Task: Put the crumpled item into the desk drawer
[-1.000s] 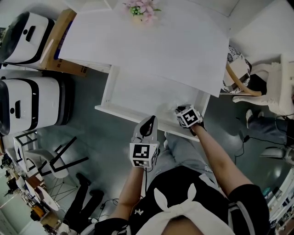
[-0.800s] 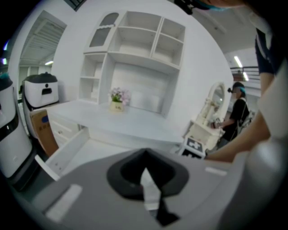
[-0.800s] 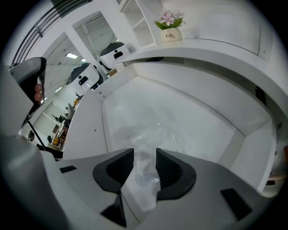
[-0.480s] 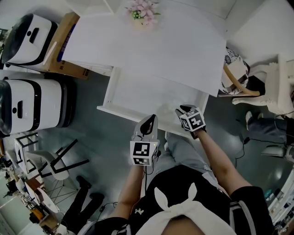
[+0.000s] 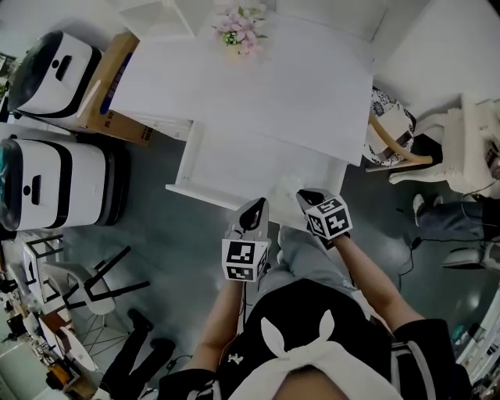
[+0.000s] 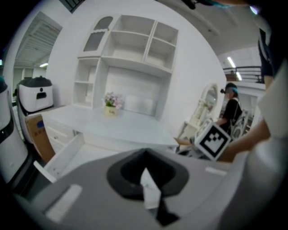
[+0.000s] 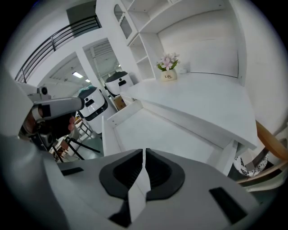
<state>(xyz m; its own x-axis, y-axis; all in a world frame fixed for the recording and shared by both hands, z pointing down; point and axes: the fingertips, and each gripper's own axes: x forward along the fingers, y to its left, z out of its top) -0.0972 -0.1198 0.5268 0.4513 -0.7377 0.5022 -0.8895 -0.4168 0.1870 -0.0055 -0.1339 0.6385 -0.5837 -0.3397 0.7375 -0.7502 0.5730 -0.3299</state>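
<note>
Up from the front right corner of the drawer [image 5: 187, 168] comes the right gripper [image 5: 307, 197] since a second ago, and it now hangs above the drawer's front rim, nearer the person. Its jaws have just been closing and now meet flat against each other with nothing between them, as the right gripper view shows. The crumpled item [image 5: 286, 187], a small pale wad, lies inside the open drawer in that front right corner, just ahead of the right gripper's tips. The left gripper [image 5: 253, 208] hovers just outside the drawer's front rim, to the left of the right one, its jaws likewise pressed together and empty. The drawer stands pulled out from under the white desk [image 5: 258, 78], on whose far edge sits a pot of pink flowers [image 5: 239, 23].
</note>
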